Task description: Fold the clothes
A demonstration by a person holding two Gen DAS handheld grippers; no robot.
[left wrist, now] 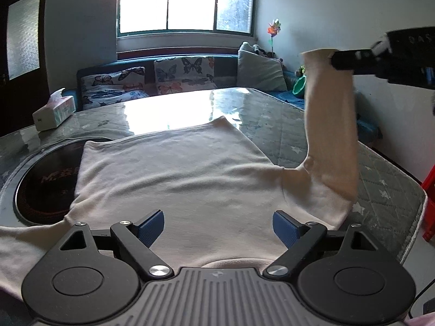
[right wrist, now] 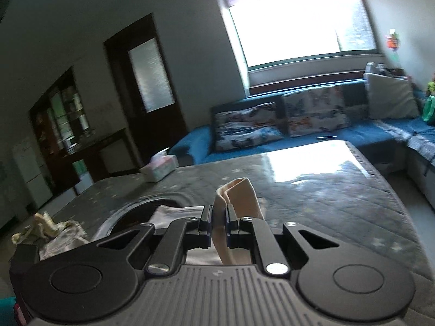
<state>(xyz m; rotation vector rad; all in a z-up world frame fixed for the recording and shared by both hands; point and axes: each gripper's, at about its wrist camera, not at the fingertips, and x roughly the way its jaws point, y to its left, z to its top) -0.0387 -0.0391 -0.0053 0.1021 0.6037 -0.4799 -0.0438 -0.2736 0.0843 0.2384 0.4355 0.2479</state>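
Presently the cream long-sleeved shirt (left wrist: 174,179) lies spread flat on the counter (left wrist: 272,125), its body partly covering a round inset hob (left wrist: 40,187) — a position that suits folding, since the torso is smoothed and anchored by its own weight. The right gripper (right wrist: 218,217) has its fingers pressed together on the cuff of the sleeve (left wrist: 330,125), pinching it and holding it raised above the counter's right side (presumably to carry it across the body for the first fold). The left gripper (left wrist: 218,228) hovers low over the near hem with fingers spread wide, gripping nothing — judged to be standing by to steady the cloth. A tissue box (left wrist: 54,112) sits well apart at the far left.
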